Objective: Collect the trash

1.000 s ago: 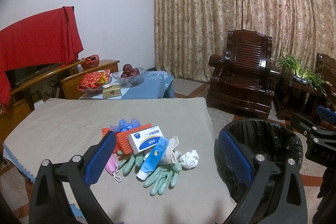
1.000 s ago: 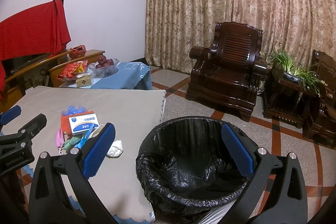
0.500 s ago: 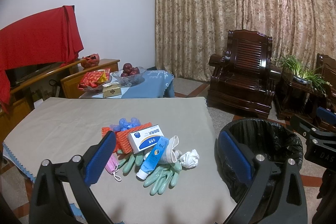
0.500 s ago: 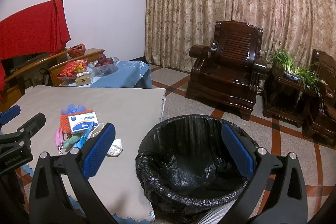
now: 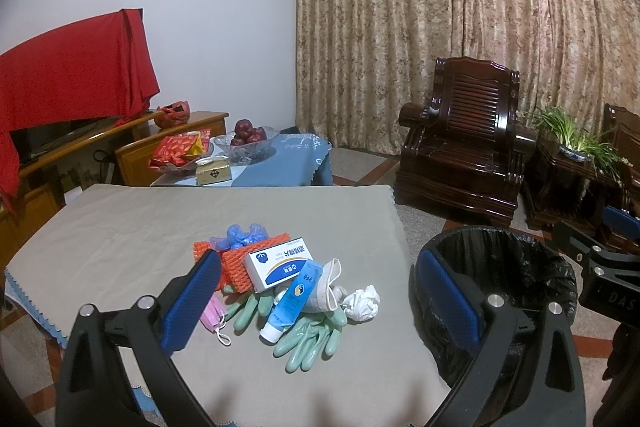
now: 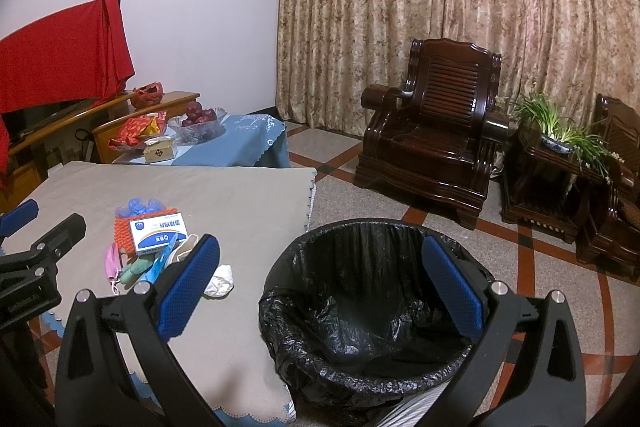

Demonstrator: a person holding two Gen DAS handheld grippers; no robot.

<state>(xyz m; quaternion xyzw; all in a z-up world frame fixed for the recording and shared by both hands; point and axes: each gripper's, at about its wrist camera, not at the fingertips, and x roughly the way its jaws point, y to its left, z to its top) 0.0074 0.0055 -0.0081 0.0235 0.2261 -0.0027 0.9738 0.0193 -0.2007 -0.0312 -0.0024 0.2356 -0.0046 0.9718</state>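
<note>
Trash pile beside the lined bin [image 6: 372, 307].
My grippers [image 5: 320, 303] [image 6: 320, 287] gape empty; the crumpled tissue [image 5: 362, 303], nearest the bin, looks light, soft: pinch mid-wad.

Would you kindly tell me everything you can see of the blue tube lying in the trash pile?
The blue tube is a soft squeeze tube, light blue with a round logo and small print too fine to read, and a white cap at its near end. It lies flat and slanted on the green rubber gloves, its crimped far end by the white and blue box. No gripper touches it.
</note>
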